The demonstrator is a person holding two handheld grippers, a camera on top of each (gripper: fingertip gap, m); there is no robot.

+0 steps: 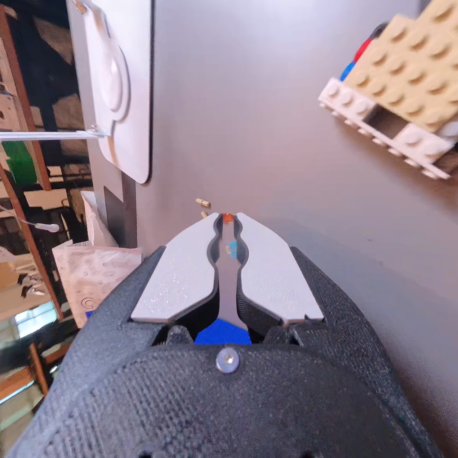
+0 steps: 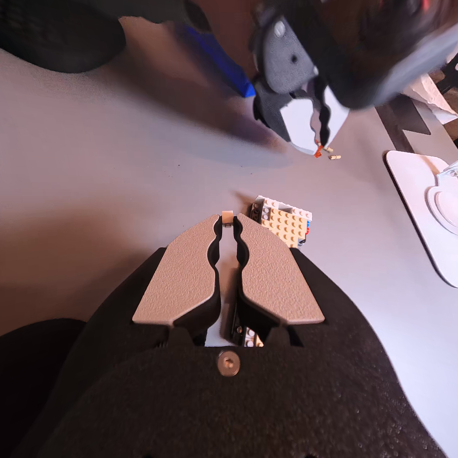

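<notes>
My left gripper (image 1: 227, 218) is shut on a small orange translucent piece (image 1: 227, 218), low over the grey table (image 1: 272, 124). Two small tan pins (image 1: 203, 202) lie just left of its tips. The right wrist view shows this gripper (image 2: 319, 145) far off with the orange piece (image 2: 318, 152) at its tips, the pins (image 2: 334, 157) beside it. My right gripper (image 2: 227, 219) is shut on a small tan piece (image 2: 227, 217). A tan and white brick assembly (image 2: 285, 223) lies on the table just right of its tips. That assembly also shows in the left wrist view (image 1: 401, 86).
A white pad with a clear round part (image 1: 119, 86) lies at the table's edge, also in the right wrist view (image 2: 421, 210). A small light-blue piece (image 1: 233, 247) lies under the left fingers. A blue object (image 2: 223, 62) lies beyond. A printed paper bag (image 1: 94, 272) stands off the table. Tip to tip, the grippers are about 15 cm apart.
</notes>
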